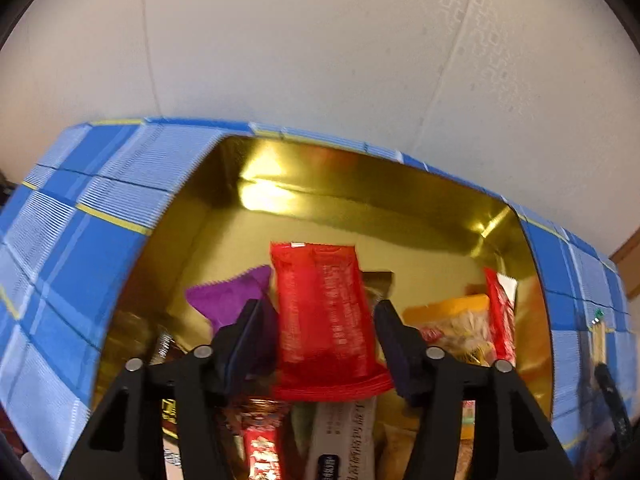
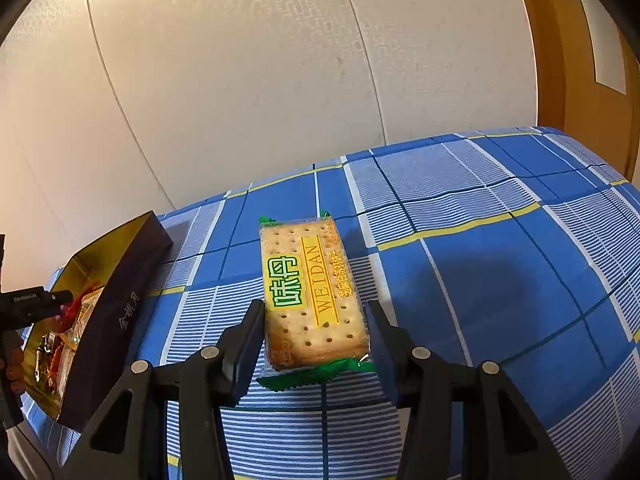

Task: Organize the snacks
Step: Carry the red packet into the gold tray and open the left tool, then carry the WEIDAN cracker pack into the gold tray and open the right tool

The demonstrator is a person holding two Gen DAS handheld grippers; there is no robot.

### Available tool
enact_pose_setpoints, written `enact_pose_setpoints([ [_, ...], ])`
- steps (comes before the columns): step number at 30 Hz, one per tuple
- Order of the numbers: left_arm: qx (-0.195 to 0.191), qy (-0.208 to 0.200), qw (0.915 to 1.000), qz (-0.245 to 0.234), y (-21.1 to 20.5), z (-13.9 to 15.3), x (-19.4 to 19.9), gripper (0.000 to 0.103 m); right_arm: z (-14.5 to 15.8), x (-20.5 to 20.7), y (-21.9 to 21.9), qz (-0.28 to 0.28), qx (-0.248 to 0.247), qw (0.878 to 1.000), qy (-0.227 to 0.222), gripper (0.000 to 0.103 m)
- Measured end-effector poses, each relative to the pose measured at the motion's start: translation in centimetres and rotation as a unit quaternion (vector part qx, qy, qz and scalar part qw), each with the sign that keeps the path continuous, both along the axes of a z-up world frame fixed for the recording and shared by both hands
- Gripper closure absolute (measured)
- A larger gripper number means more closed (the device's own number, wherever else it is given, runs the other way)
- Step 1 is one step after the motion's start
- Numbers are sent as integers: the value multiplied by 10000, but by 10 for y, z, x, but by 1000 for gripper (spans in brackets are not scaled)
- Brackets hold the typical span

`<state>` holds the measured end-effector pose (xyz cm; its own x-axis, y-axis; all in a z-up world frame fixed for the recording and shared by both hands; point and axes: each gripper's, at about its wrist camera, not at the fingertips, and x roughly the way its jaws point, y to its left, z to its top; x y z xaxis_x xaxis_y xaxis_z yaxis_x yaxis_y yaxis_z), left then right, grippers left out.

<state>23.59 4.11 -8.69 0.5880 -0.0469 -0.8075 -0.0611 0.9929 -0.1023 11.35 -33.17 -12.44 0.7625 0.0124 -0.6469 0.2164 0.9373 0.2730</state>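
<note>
In the left wrist view my left gripper is over a gold-lined box of snacks. A red snack packet stands between its fingers, which sit close against its sides. A purple wrapper, an orange bag and a second red packet lie in the box. In the right wrist view my right gripper straddles a Weidan cracker pack with green ends; its fingers sit at both sides of the pack on the cloth.
A blue plaid cloth covers the surface. The dark box with its gold inside stands at the left of the right wrist view, with the left gripper over it. A white wall and a wooden door frame are behind.
</note>
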Motion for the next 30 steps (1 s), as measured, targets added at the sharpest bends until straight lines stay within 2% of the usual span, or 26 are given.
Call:
enact_pose_setpoints([
  [3, 109, -33, 9999, -96, -2, 1, -7, 45, 0, 0, 0, 9, -5, 10000, 5, 52],
  [4, 223, -4, 9996, -145, -4, -1, -8, 54, -1, 0, 1, 12, -6, 10000, 3, 52],
  [5, 298, 13, 9994, -167, -6, -3, -9, 67, 0, 0, 1, 17, -11, 10000, 0, 52],
  [7, 443, 79, 9988, -214, -8, -7, -10, 75, 0, -1, 1, 22, -19, 10000, -12, 52],
  [15, 755, 93, 9970, 142, 6, -10, -6, 76, -1, -1, 0, 61, -14, 10000, 5, 52],
  [18, 486, 100, 9987, 136, 9, -8, -15, 76, 0, -2, 2, 92, -70, 9999, -26, 52],
  [21, 413, 51, 9991, 127, 8, -7, -27, 75, 2, -4, 9, 120, -149, 9998, -105, 52],
  [24, 352, -31, 9994, 46, 2, -5, -43, 69, 5, -6, 18, 198, -252, 9993, -200, 52],
  [28, 381, -179, 9991, -39, -4, 1, -59, 55, 11, -13, 30, 279, -346, 9984, -358, 52],
  [30, 385, -241, 9989, -89, -5, 3, -68, 53, 13, -16, 35, 305, -333, 9982, -407, 52],
])
